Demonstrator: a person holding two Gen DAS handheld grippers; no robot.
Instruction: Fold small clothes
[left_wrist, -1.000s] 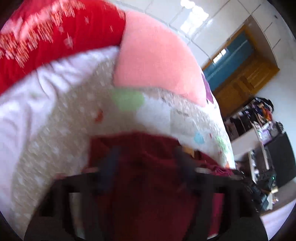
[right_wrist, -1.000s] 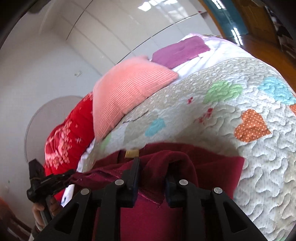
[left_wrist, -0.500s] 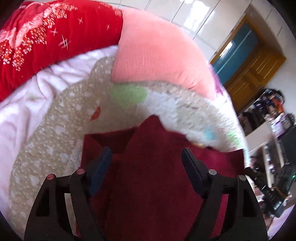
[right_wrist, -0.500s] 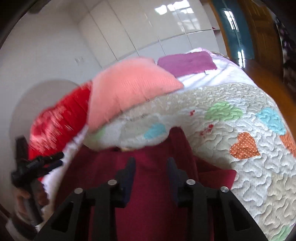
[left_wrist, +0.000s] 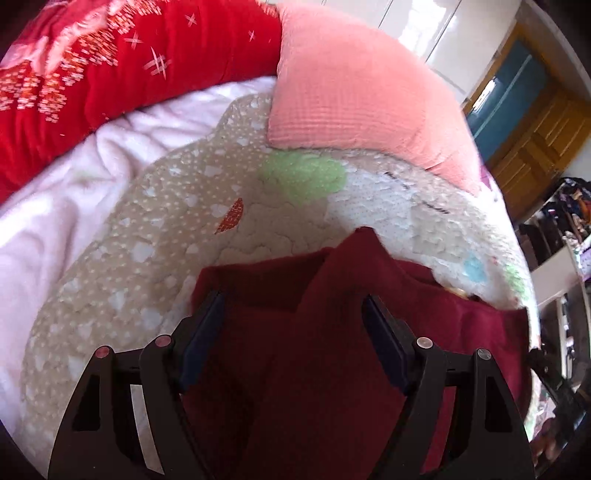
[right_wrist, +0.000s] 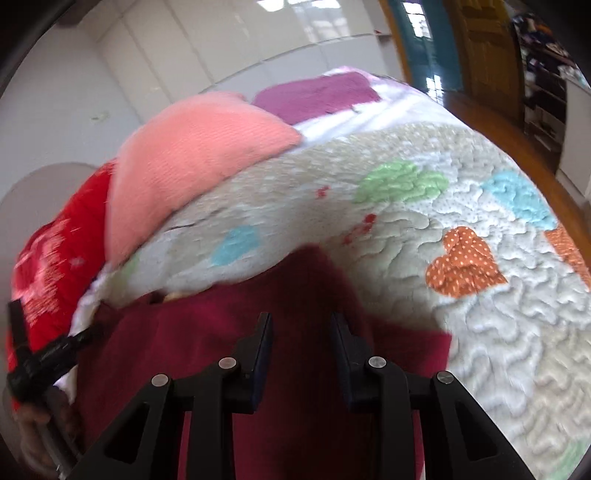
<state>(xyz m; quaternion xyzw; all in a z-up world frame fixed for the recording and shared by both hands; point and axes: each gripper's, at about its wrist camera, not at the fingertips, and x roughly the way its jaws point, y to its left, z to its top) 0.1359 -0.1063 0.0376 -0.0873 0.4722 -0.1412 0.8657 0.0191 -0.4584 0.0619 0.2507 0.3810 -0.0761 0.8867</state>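
A dark red garment (left_wrist: 332, 332) lies on the quilted bedspread (left_wrist: 155, 258), with one part folded over into a point toward the pillows. It also shows in the right wrist view (right_wrist: 295, 295). My left gripper (left_wrist: 291, 317) hovers over the garment, jaws wide apart and empty. My right gripper (right_wrist: 301, 332) is over the same garment, jaws apart with nothing between them. The left gripper also shows at the left edge of the right wrist view (right_wrist: 44, 354).
A pink pillow (left_wrist: 351, 92) and a red patterned pillow (left_wrist: 110, 66) lie at the head of the bed. A purple cloth (right_wrist: 317, 96) sits behind the pink pillow (right_wrist: 192, 162). Wooden floor (right_wrist: 480, 107) and doors lie beyond the bed's right side.
Both grippers have let go of the garment and opened. The lifted part now lies folded over the rest, and both grippers have drawn back slightly.
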